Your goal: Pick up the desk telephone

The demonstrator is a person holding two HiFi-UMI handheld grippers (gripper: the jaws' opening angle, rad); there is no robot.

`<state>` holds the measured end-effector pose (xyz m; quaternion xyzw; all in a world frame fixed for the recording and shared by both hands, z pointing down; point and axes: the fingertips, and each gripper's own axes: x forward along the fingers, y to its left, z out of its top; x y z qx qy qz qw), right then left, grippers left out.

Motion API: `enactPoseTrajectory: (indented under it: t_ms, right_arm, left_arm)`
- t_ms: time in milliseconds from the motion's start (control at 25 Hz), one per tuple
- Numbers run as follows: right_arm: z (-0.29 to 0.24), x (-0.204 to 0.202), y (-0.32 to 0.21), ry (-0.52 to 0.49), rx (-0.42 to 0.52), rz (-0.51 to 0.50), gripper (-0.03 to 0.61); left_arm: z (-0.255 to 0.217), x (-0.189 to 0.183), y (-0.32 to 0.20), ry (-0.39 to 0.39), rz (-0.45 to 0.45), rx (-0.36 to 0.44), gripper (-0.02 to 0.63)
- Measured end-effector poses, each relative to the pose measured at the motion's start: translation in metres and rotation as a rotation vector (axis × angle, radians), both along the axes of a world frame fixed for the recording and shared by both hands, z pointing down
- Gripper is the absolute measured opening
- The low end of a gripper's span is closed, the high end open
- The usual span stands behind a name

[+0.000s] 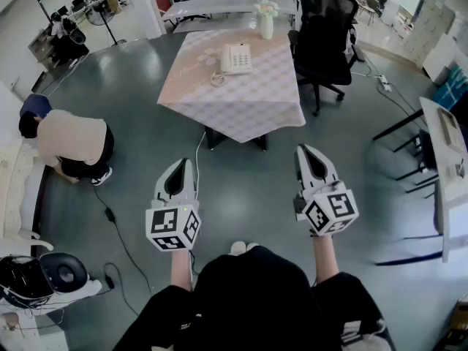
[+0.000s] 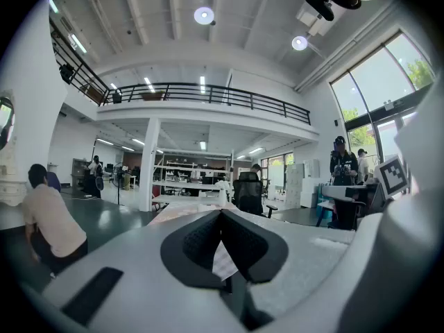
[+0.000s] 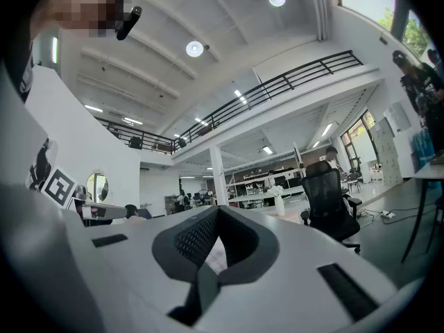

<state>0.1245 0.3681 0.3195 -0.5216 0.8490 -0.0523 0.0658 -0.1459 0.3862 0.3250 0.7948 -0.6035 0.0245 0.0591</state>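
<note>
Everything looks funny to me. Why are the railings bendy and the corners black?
Left gripper view: the wide-angle lens bows the balcony railing and blackens the corners. Right gripper view: same bending, and the ceiling lamp glares. Head view: the glossy floor reflects light; the desk telephone looks sharp.

A glossy dark grey floor (image 1: 146, 101) spreads under a counter (image 1: 248, 104) draped in a pale pink checked cloth, with a black mesh office chair (image 1: 325, 39) just beside its far right corner. A black cable (image 1: 121, 240) trails across the floor. Above, a black-railed white mezzanine balcony (image 2: 208, 96) meets a white square column (image 2: 148, 165). 2 round ceiling lamps (image 2: 204, 15) glow, and tall windows (image 2: 381, 75) brighten the right wall.
</note>
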Motion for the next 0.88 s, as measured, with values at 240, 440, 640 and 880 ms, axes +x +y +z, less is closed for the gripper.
enactPoseTrajectory:
  t_ms: [240, 440, 640, 880]
  right_arm:
    - [0.003, 0.006, -0.006, -0.002, 0.001, 0.001, -0.008]
    - [0.004, 0.007, -0.011, -0.020, -0.004, -0.005, -0.008]
    - [0.003, 0.011, -0.017, -0.027, 0.002, -0.020, -0.008]
    - [0.006, 0.013, -0.028, -0.018, 0.018, -0.041, -0.008]
  left_arm:
    - [0.004, 0.006, -0.004, 0.004, 0.001, -0.002, -0.002]
    - [0.005, 0.006, -0.008, 0.018, -0.016, 0.007, -0.002]
    - [0.006, 0.015, -0.014, 0.039, -0.021, 0.013, -0.002]
    - [0.009, 0.028, -0.022, 0.051, -0.020, 0.021, -0.002]
